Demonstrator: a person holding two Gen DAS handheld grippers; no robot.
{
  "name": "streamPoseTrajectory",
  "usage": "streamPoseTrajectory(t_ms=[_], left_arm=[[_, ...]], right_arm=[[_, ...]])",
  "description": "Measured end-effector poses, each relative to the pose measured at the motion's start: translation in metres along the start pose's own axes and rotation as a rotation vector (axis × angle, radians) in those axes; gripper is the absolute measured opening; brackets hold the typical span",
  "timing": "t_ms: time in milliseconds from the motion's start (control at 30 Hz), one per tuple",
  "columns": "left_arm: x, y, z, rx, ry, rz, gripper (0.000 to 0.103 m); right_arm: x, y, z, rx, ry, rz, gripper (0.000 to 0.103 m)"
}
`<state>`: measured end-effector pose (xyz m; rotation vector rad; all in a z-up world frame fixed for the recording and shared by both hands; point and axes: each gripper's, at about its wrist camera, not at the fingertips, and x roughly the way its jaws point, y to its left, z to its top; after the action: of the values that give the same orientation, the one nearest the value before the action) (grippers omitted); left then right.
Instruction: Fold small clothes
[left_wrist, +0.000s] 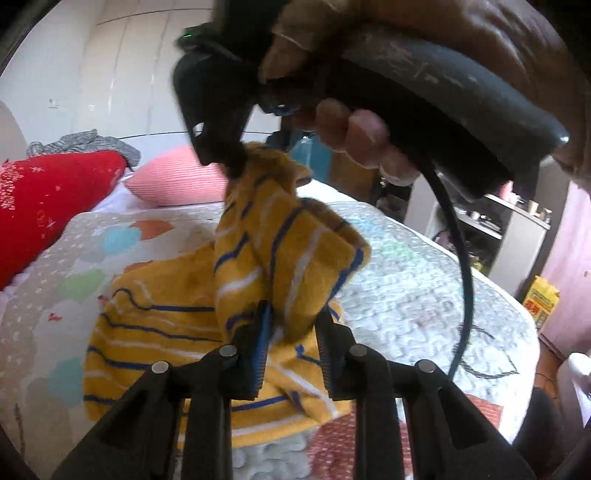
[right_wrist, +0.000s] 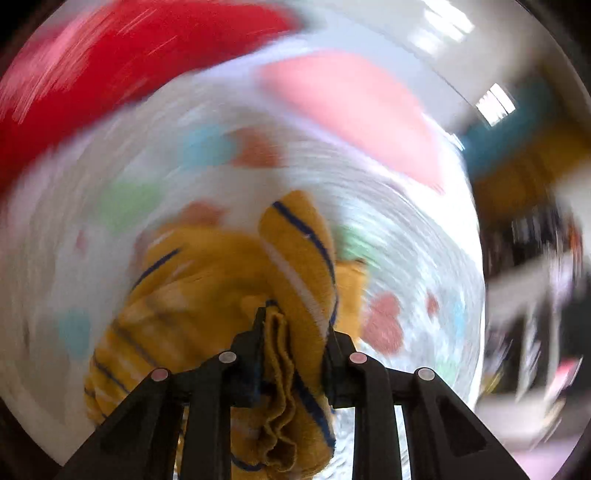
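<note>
**Both grippers on one little striped top, mid-air over the bed**

Using the yellow striped garment (left_wrist: 280, 258) as the landmark and going left to right. Off to its left there's a red cushion (left_wrist: 44, 206), a pink pillow (left_wrist: 177, 177) behind it, and a grey bundle of cloth (left_wrist: 85, 142) further back. The patterned quilt (left_wrist: 406, 295) on the bed is right under it.

The garment itself is half lifted: the lower part rests bunched on the quilt, the upper part is pulled up in a twisted rope. The left gripper (left_wrist: 291, 332) is clamped on a fold of it near the bottom of the raised bit. Up above, the right gripper (left_wrist: 221, 158) is pinched on the top end, with the person's hand (left_wrist: 354, 136) wrapped round its handle. The right wrist view is badly smeared, but the right gripper (right_wrist: 295, 332) plainly has a thick wad of layered hem squeezed between its fingers.

Handling-wise, my read is that it's light, soft and totally floppy, knit fabric that sags and twists the second it's unsupported. Grabbing bunched layers like this looks secure but won't give a flat fold. I'd guess better holds are two corners or the shoulder seams, single edge each, then stretch it out flat above the quilt.
</note>
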<state>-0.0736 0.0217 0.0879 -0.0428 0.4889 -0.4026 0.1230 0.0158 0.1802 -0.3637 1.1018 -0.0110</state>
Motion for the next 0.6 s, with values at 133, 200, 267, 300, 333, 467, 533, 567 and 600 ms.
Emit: streamPoseTrajectory(t_ms=[133,200,267,300,333,467,533,567,600], left_arm=[[-0.001,0.011,-0.002,-0.032,0.014,0.007,0.023],[0.005,0.027,0.0,-0.095,0.038,0.01,0.023],[0.006,0.048,0.0,-0.175,0.074,0.002,0.023],[0.006,0.061,-0.003,-0.222,0.092,-0.002,0.023],[0.004,0.075,-0.007,-0.269,0.111,0.003,0.023],[-0.009,0.112,-0.016,-0.388,0.133,-0.026,0.037],[-0.023,0.127,-0.015,-0.413,0.095,-0.03,0.049],[-0.029,0.136,-0.015,-0.434,0.072,-0.029,0.056],[-0.035,0.146,-0.014,-0.47,0.047,-0.028,0.064]], right_arm=[[0.008,0.003,0.015,0.074,0.003,0.059,0.024],[0.011,0.025,0.025,0.087,0.006,0.104,0.024],[0.021,0.056,0.038,0.061,0.015,0.182,0.022],[0.026,0.07,0.042,0.046,0.023,0.219,0.022],[0.032,0.089,0.046,0.022,0.044,0.306,0.022],[0.026,0.126,0.049,-0.059,0.052,0.483,0.023],[0.004,0.122,0.048,-0.095,-0.023,0.488,0.029],[-0.007,0.114,0.047,-0.103,-0.06,0.463,0.03],[-0.017,0.103,0.043,-0.102,-0.095,0.41,0.031]])
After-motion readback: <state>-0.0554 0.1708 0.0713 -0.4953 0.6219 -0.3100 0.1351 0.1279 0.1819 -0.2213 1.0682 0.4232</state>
